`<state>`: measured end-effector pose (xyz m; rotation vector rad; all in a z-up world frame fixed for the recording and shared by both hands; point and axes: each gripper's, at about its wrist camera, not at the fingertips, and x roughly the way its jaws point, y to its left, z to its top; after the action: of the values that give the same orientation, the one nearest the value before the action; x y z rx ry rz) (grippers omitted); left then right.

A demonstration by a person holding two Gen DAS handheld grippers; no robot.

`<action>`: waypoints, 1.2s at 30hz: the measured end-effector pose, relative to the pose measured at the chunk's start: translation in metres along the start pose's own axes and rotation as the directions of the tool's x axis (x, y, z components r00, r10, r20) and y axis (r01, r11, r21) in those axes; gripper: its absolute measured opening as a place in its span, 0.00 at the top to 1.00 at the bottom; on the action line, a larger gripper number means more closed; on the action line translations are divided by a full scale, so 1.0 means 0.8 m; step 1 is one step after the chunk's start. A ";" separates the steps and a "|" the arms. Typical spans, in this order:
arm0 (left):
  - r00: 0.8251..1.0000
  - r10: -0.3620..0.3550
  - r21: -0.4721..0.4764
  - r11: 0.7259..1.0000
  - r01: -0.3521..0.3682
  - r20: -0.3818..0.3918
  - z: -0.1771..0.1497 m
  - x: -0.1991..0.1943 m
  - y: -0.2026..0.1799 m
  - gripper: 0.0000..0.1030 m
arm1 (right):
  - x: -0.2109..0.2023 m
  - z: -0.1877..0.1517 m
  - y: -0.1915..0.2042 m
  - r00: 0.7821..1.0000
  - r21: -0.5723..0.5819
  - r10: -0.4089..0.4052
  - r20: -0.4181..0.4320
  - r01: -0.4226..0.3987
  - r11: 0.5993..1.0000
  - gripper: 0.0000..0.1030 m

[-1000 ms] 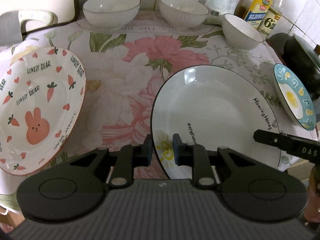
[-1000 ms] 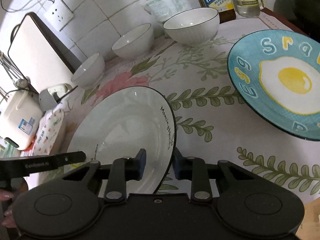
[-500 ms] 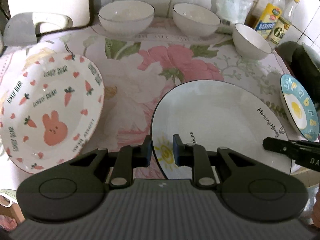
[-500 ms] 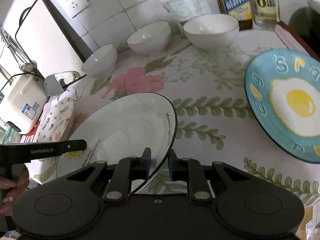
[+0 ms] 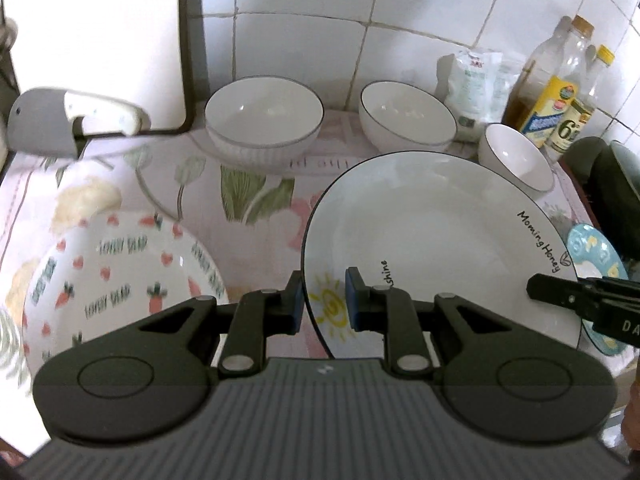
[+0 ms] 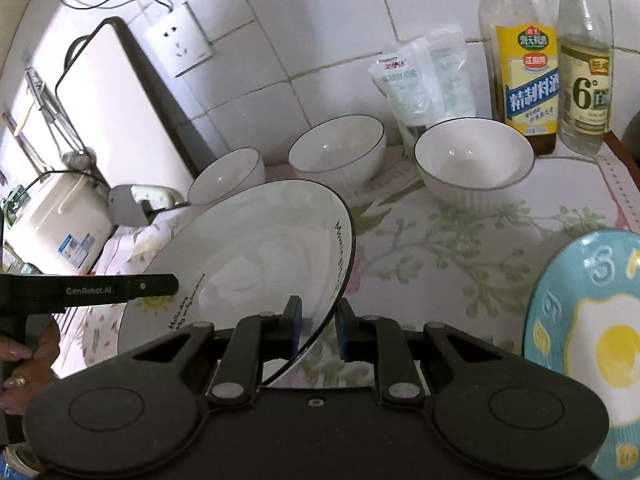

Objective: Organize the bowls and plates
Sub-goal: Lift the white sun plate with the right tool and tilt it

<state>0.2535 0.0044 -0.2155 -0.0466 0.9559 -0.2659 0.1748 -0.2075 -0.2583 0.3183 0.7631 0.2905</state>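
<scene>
1. Black jaws of the left gripper [image 5: 323, 300] pinch the near left rim of the white plate [image 5: 432, 240], one blue pad under the rim and one on top beside the small yellow sun drawing; the plate is lifted and tilted above the floral tablecloth [image 5: 260, 216].
2. Black jaws of the right gripper [image 6: 318, 330] are pressed onto the opposite rim of the same white plate [image 6: 256, 256], clamping its dark edge near the lettering; from the right wrist view the left gripper's arm reaches in at the left, with a hand [image 6: 20, 360] wrapped around its handle.
3. Just left of the held plate lies the bunny plate [image 5: 120, 272], printed with carrots and hearts, flat on the cloth; on the far right sits the blue egg plate [image 6: 592, 344], its fried-egg design facing up.
4. Further back stand three white bowls in a loose row near the wall: the large bowl [image 5: 264, 118], the middle bowl [image 5: 408, 116] and the small bowl [image 5: 516, 156]; each is upright and apart from the others.
5. Behind the bowls, against the tiled wall [image 6: 280, 20], stand a plastic packet [image 6: 424, 80] and two bottles [image 6: 520, 60]; a white cutting board [image 6: 116, 112] leans on the wall to the left, below a wall socket [image 6: 178, 42].
</scene>
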 end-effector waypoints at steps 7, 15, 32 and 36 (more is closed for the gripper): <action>0.999 0.025 -0.009 1.000 -0.026 -0.045 0.021 0.060 0.008 0.81 | 0.046 0.010 -0.021 1.000 0.026 -0.015 -0.024 0.016 1.000 0.78; 0.994 0.019 -0.003 1.000 -0.019 -0.104 0.016 0.091 0.013 0.81 | 0.073 0.003 -0.029 0.997 0.047 -0.069 -0.038 0.070 0.996 0.78; 0.959 0.133 0.115 0.988 -0.107 -0.249 0.021 0.084 -0.010 0.78 | 0.077 0.013 0.000 0.956 -0.055 -0.270 -0.118 0.265 0.963 0.73; 0.946 0.144 0.121 0.986 -0.113 -0.289 0.021 0.068 -0.012 0.69 | 0.061 0.016 0.006 0.957 -0.043 -0.268 -0.111 0.265 0.963 0.68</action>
<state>0.2951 -0.0192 -0.2474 0.1547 1.2383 -0.2040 0.2168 -0.1873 -0.2782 0.1696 0.9052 0.0649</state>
